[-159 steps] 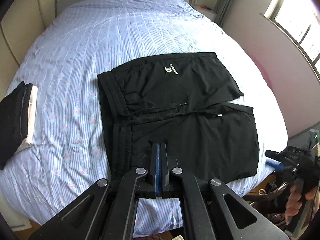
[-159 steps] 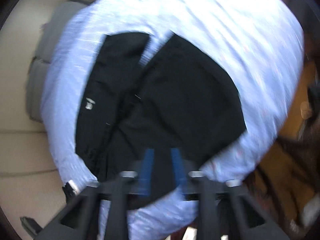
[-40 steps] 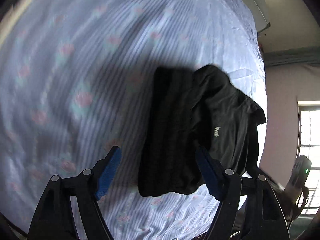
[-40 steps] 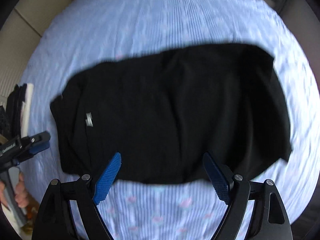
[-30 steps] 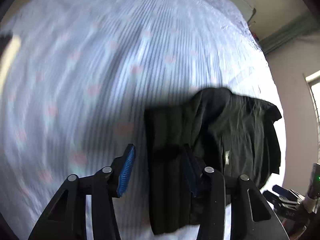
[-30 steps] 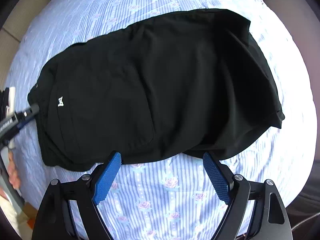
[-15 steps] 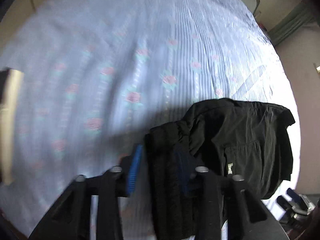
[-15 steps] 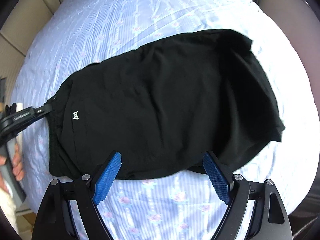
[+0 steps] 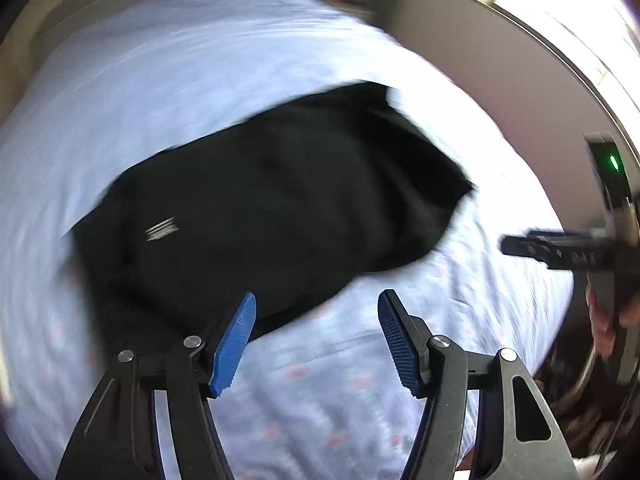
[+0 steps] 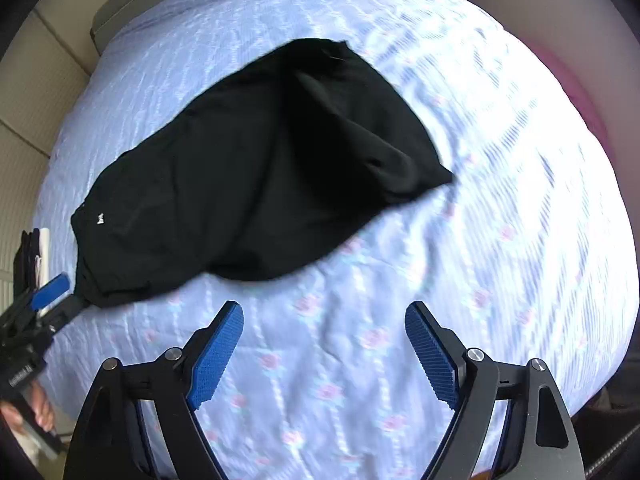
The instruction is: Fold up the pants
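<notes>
The black pants (image 10: 248, 176) lie folded in half on the bed (image 10: 500, 240), across the upper left and centre of the right wrist frame, apart from both tools. My left hand-held gripper (image 9: 316, 336) is empty and its jaws are opening, with only the sheet between them. My right hand-held gripper (image 10: 324, 348) is also released, though its jaws are closing a little, over bare sheet. I judge that one fold is done. Next I must take the leg end at the right and the waistband (image 10: 90, 240) at the left, and bring one end over the other.
</notes>
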`<action>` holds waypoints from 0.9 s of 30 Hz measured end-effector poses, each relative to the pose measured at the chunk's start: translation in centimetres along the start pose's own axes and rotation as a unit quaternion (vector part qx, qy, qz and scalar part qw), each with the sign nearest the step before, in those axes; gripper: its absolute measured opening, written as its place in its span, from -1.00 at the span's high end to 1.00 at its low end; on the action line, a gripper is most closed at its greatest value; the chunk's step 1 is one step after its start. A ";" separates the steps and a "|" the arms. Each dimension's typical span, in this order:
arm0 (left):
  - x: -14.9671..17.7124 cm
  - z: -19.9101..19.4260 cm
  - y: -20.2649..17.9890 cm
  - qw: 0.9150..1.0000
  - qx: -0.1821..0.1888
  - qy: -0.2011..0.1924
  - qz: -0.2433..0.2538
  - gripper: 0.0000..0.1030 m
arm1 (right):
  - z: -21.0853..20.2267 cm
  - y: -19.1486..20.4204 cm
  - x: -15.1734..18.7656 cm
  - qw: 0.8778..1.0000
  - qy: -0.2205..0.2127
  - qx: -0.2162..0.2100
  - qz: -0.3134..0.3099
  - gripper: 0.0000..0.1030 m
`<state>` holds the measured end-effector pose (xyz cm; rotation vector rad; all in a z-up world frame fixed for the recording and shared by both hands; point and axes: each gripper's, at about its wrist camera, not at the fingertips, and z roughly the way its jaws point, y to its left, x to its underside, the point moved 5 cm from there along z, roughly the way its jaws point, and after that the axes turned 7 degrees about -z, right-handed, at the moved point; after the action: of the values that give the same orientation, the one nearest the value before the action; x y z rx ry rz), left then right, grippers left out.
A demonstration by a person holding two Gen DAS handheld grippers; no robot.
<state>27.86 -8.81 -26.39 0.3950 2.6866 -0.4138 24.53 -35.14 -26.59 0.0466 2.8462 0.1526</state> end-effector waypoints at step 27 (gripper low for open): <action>-8.7 13.7 -11.6 0.989 -0.004 0.077 0.123 0.97 | 2.1 -9.4 5.1 0.991 0.002 -0.085 0.106 -0.06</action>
<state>36.32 -25.90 -32.12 0.7753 2.7384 -0.3092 20.09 -44.03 -31.04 0.3137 2.8153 0.4391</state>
